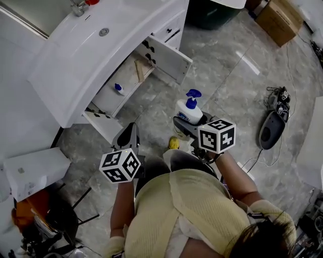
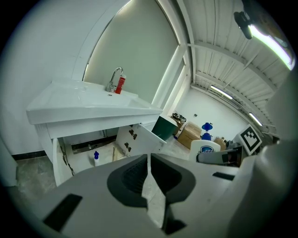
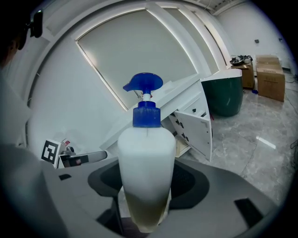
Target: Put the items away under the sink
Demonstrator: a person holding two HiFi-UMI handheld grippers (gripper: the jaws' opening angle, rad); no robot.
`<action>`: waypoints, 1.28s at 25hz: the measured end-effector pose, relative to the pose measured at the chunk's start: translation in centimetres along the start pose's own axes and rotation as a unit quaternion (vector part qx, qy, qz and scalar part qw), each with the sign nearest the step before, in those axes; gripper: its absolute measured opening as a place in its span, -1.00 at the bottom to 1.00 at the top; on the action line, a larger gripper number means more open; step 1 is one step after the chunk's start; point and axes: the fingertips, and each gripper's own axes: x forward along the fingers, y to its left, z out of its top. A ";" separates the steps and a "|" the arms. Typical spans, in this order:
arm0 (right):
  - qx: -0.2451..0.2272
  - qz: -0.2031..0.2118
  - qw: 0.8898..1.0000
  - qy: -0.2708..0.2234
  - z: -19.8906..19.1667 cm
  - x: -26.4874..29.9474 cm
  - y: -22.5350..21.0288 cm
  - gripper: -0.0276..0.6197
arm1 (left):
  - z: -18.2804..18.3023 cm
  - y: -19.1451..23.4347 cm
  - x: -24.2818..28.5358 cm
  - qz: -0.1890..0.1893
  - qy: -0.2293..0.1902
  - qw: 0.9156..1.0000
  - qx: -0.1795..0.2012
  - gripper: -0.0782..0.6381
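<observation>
Now, pump bottle (image 3: 146,158) clamped btwn right hand-held gripper (image 3: 145,197) jaws; left hand-held gripper (image 2: 149,183) closed.

On the grey marbled floor (image 1: 227,75), a dark green bin (image 1: 212,12) and a cardboard box (image 1: 276,19) stand near each other at its far edge, a dark oval appliance (image 1: 271,130) with tangled cables (image 1: 278,95) lies toward its right edge, and a white box (image 1: 34,171) sits at its left.

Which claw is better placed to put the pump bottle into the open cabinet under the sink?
Right. The right claw is shut on the upright pump bottle, with the open cabinet ahead. The left claw is shut and empty.
</observation>
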 end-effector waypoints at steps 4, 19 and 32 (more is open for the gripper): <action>-0.020 0.010 1.000 0.017 -0.1 1.1 -0.5 -0.06 | -0.8 -0.7 0.7 0.004 0.005 1.000 -0.009 -0.63; -0.058 0.013 0.998 0.031 1.1 7.8 -1.8 -0.06 | -0.1 3.2 5.0 0.032 0.006 0.999 -0.039 -0.63; -0.058 0.017 0.996 0.066 0.8 16.3 -3.6 -0.06 | -0.5 8.1 10.9 0.042 0.054 0.997 -0.046 -0.63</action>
